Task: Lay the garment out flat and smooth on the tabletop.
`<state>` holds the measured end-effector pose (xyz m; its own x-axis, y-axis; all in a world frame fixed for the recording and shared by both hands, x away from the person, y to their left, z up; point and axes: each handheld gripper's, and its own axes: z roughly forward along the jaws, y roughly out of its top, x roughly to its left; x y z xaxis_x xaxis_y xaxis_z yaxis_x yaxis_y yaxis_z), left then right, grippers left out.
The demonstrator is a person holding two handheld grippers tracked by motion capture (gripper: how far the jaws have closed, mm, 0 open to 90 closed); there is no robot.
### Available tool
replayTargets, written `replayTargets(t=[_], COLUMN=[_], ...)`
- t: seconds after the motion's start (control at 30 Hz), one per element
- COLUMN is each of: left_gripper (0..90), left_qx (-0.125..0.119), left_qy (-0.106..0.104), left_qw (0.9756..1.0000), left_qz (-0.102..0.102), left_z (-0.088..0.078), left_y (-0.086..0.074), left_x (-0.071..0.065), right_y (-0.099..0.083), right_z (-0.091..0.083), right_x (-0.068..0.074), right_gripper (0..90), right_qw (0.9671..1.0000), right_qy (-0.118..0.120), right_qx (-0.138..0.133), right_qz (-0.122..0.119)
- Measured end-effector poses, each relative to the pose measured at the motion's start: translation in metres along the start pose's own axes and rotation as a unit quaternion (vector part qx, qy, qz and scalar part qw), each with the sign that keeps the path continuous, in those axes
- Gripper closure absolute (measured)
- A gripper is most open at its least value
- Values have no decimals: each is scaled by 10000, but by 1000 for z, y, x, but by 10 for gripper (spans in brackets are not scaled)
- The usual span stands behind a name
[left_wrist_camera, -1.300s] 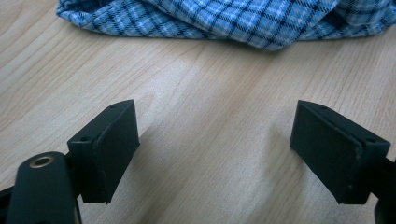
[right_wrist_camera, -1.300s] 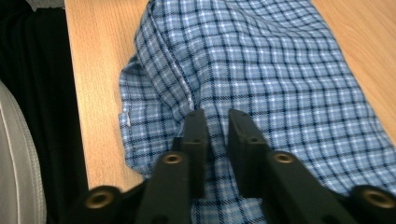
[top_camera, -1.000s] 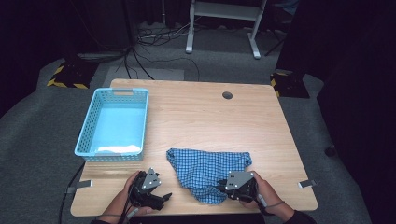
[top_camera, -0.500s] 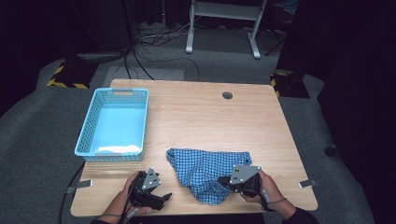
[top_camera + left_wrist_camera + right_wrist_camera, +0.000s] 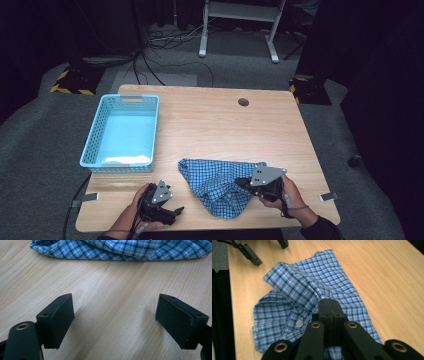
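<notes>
Blue checked shirt [image 5: 220,184] is lying crumpled on the wooden table [image 5: 215,125], near the front edge, right of centre. Right gripper [image 5: 329,305] is sitting over the shirt's right part with jaws pressed together; fabric seems pinched between them, though the tips are hiding the contact. A white button [image 5: 299,323] is showing just left of the jaws. Left gripper [image 5: 115,315] is resting low over bare wood at the front left, jaws spread wide and gripping nothing, the shirt's edge lying just ahead of them. Light blue basket [image 5: 92,145] is standing at the table's left side, well apart from the shirt.
</notes>
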<state>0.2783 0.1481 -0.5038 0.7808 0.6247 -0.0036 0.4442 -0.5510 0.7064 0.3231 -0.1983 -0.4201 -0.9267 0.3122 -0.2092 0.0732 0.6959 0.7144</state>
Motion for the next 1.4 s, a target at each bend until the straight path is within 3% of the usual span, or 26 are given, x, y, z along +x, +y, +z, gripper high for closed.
replayTargets(t=[0.53,1.4], left_gripper=[152,152], left_qx=[0,-6], left_qy=[3,3], left_qw=[10000,10000], left_qz=[-6,-16], left_z=[0,0], left_y=[0,0], left_x=[0,0], right_y=[12,27], right_z=[-3,16], right_x=[-21,-64], right_gripper=[900,900], right_qw=[9995,9971], right_qy=[-210,-670], right_qx=[-233,-40], right_qz=[100,351])
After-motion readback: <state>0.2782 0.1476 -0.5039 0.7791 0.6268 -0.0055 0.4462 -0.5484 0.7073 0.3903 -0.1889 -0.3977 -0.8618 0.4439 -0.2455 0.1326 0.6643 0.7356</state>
